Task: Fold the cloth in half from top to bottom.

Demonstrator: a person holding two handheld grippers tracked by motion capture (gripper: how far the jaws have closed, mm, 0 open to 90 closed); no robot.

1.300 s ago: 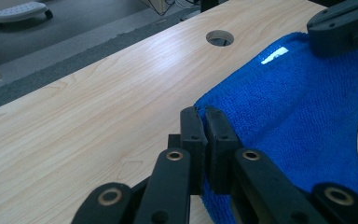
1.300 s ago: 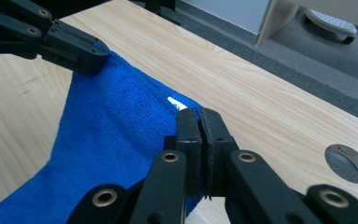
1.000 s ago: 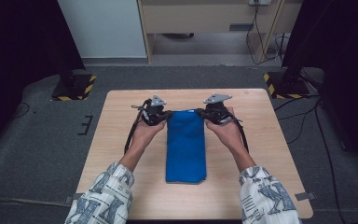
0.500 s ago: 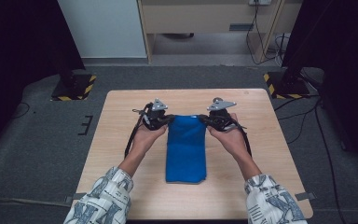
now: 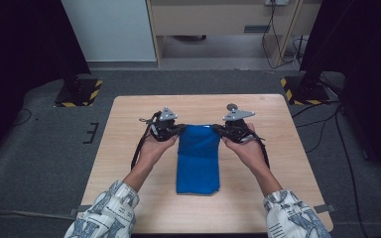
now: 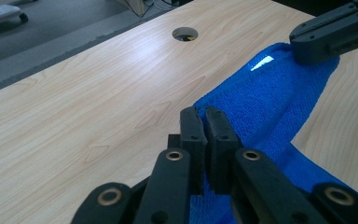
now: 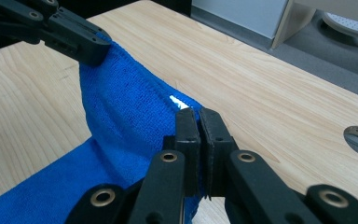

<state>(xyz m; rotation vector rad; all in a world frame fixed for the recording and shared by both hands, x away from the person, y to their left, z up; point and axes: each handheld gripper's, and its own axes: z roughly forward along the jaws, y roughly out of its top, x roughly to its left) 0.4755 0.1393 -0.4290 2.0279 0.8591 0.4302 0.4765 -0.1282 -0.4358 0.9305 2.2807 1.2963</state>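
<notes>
A blue folded towel (image 5: 197,158) lies lengthwise in the middle of the wooden table (image 5: 129,148), its far edge lifted off the surface. My left gripper (image 5: 177,130) is shut on the towel's far left corner (image 6: 205,100); the right gripper (image 5: 218,130) is shut on the far right corner (image 7: 186,105). In the left gripper view the other gripper (image 6: 328,35) pinches the towel (image 6: 270,98) at the upper right. In the right gripper view the other gripper (image 7: 81,39) holds the towel (image 7: 121,112) at the upper left. A small white tag (image 7: 176,101) shows at the far edge.
A round cable hole (image 6: 185,33) sits in the table beyond the towel. Bare wood lies on both sides of the towel. Dark stands with yellow-black striped bases (image 5: 77,91) flank the table on the grey floor, and cabinets stand behind.
Both grippers have moved a little toward the person with the towel's far edge, the right one more. Each stays shut on its corner.
</notes>
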